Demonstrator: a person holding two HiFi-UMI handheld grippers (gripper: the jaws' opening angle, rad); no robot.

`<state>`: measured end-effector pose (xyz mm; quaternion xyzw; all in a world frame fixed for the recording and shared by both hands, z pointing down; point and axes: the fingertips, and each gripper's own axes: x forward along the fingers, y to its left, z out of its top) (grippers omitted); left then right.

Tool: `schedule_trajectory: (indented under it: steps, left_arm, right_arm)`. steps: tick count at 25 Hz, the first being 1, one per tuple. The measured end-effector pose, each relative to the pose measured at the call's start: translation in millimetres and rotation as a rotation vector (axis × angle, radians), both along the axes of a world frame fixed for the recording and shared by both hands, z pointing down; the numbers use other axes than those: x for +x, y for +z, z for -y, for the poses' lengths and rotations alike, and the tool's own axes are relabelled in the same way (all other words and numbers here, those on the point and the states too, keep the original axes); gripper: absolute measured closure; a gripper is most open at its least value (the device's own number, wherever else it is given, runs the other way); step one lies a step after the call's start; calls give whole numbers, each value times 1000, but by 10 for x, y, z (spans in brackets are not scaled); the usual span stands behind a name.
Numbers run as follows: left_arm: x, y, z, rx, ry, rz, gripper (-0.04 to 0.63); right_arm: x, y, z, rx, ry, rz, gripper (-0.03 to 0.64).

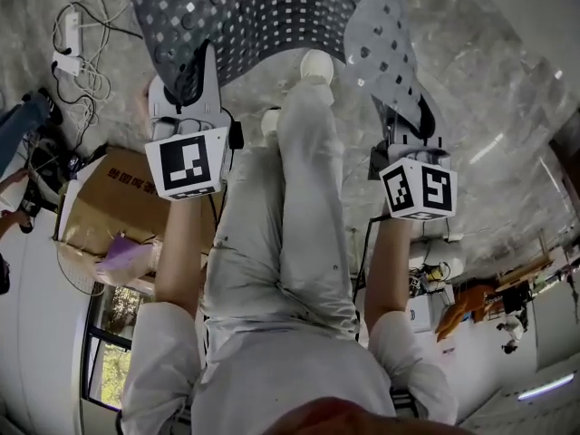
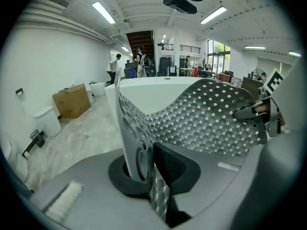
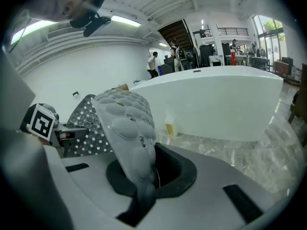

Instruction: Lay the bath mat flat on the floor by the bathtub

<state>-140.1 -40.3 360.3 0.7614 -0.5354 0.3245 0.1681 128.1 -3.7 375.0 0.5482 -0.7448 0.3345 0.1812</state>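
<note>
A grey perforated bath mat (image 1: 263, 16) with suction cups hangs in the air between my two grippers, above the marble floor (image 1: 489, 71). My left gripper (image 1: 188, 93) is shut on the mat's left edge (image 2: 136, 147), which stands upright between the pads. My right gripper (image 1: 412, 125) is shut on the mat's right edge (image 3: 132, 143), and that edge curls up over the jaws. The mat (image 2: 211, 123) sags in a curve from one gripper to the other. The white bathtub (image 3: 216, 107) stands just ahead, its rim (image 2: 158, 83) behind the mat.
A cardboard box (image 1: 118, 198) lies to the left, with a power strip and cables (image 1: 77, 53) near it. A toilet (image 2: 45, 119) stands by the left wall. A small yellow bottle (image 3: 170, 127) sits at the tub's base. People (image 2: 139, 61) stand far behind.
</note>
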Motion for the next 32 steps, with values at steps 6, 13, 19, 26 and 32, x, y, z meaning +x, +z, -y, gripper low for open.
schedule_trajectory:
  steps: [6, 13, 19, 26, 32]
  left_arm:
    - [9, 990, 75, -58, 32, 17, 574]
    - [75, 2041, 129, -122, 45, -21, 575]
    - [81, 2830, 221, -186, 81, -35, 575]
    - [57, 3309, 229, -193, 103, -17, 575]
    - [25, 3635, 290, -202, 61, -8, 575]
  right_arm:
    - [-82, 916, 21, -32, -40, -27, 597]
    - [48, 1964, 53, -78, -48, 9, 597]
    - [19, 2769, 10, -108, -98, 35, 597]
    - [-62, 3287, 65, -93, -113, -44, 597]
    - [63, 3588, 229, -95, -85, -98, 595]
